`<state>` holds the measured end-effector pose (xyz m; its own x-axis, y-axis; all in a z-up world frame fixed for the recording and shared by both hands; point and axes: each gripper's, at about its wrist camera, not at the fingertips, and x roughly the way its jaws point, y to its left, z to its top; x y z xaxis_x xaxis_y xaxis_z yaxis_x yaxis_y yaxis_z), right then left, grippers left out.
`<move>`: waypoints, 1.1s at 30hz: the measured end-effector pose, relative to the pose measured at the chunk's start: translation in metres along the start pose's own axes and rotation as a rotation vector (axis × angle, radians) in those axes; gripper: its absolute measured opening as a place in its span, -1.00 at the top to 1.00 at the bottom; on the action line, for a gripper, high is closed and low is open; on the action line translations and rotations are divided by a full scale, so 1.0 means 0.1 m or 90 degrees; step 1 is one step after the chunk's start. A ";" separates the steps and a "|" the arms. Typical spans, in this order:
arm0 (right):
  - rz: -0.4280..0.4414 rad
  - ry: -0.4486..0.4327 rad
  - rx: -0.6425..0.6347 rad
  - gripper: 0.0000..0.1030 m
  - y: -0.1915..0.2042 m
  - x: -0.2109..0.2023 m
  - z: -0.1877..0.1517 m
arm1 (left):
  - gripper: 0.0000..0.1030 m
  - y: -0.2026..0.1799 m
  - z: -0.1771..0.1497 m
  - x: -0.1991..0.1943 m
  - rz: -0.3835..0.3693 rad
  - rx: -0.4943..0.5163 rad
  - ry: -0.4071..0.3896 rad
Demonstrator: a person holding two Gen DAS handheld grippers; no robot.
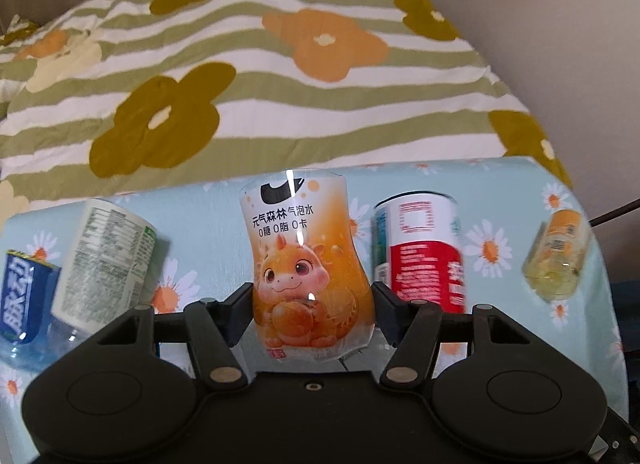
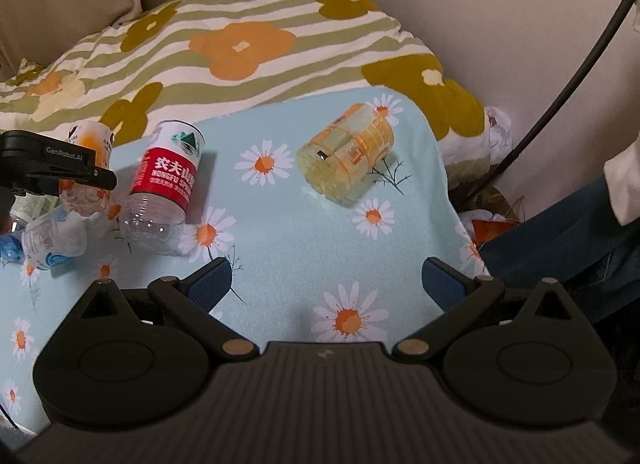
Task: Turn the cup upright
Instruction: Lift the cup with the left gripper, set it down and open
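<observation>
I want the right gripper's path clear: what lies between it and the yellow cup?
Only bare daisy-print cloth lies between the right gripper and the yellow cup, in the right wrist view.

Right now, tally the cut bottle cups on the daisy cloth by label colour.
Orange dragon-label cup, gripped by the left gripper: 1
Red-label cup: 1
Yellow cup: 1
White-label cup: 1
Blue-label cup: 1
Total: 5

The orange cup [image 1: 308,264] carries a cartoon dragon and black lettering on white. The cloth [image 2: 304,232] is pale blue with white, orange-centred daisies. The quilt [image 1: 248,63] has green and white stripes with olive and orange flowers. One bottle [image 2: 170,179] wears a red label; another cup [image 2: 346,153] looks yellowish, perhaps clear.
</observation>
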<state>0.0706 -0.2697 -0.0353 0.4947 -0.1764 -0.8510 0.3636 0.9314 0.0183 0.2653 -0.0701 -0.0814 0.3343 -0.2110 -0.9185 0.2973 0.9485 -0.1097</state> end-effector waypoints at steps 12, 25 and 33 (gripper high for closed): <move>0.068 -0.055 -0.064 -1.00 -0.17 -0.42 -0.17 | -0.29 -0.24 -0.67 -0.75 0.004 -0.034 -0.063; 0.139 -0.012 -0.126 -1.00 -0.28 -0.26 -0.67 | -0.29 -0.53 -1.65 -0.54 0.031 -0.028 -0.006; 0.144 0.024 -0.125 -1.00 -0.28 -0.05 -0.84 | -0.30 -0.67 -1.72 -0.22 0.038 0.023 0.006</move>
<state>-0.0086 -0.2678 -0.0756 0.5143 0.0518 -0.8561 0.0854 0.9901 0.1112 0.0837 -0.0880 -0.1189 0.3439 -0.1518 -0.9266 0.3099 0.9499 -0.0406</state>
